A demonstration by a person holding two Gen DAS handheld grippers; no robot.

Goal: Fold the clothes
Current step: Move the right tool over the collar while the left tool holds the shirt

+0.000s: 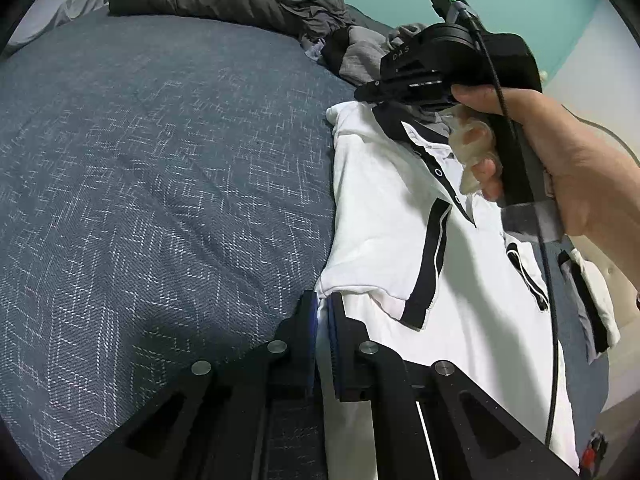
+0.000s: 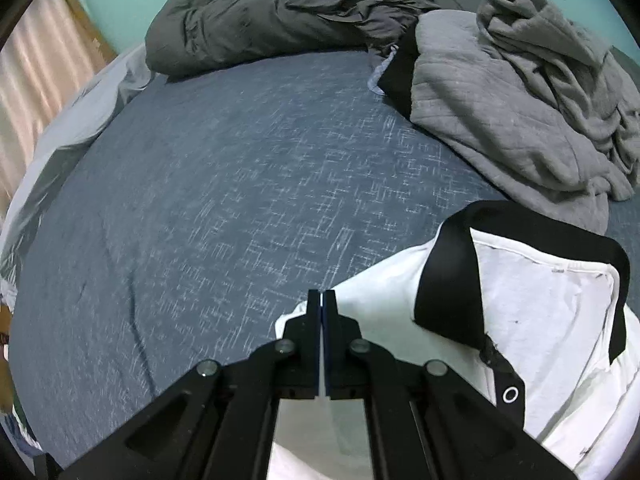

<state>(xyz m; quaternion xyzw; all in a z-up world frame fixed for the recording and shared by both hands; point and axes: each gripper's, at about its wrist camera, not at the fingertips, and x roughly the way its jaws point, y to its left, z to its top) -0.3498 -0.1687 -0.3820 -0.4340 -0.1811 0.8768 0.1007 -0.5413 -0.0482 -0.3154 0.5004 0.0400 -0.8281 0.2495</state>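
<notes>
Teal wall behind; blue-grey patterned bed cover (image 1: 160, 160) carries everything. White polo shirt (image 1: 400, 240) with black collar and black sleeve trim lies along the right side of the bed as the left wrist view has it, long axis running from the near hem up toward the collar at the far end. Left gripper (image 1: 322, 320): jaws nearly together with white cloth between the pads, so judged clamped on the shirt's left edge, just below the sleeve seam. Right gripper (image 2: 322, 312): jaws pressed together over white fabric at the shoulder, left of the black collar (image 2: 444, 276); judged pinched on the shirt there, though the cloth inside the pads is mostly hidden. In the left wrist view the person's hand (image 1: 560, 152) holds the right gripper body up at the collar end. Key relation: both grips sit on the same long edge of the shirt, right gripper at the far (collar) end, left gripper nearer the hem, with the shirt body lying to the right of both. Judgement: this fits a lengthwise fold, the held edge carried rightward across the body; how far folding has gone cannot be settled. Grey garment pile (image 2: 520, 100) lies beyond the collar; dark bedding (image 2: 260, 12) at the bed's far end.
</notes>
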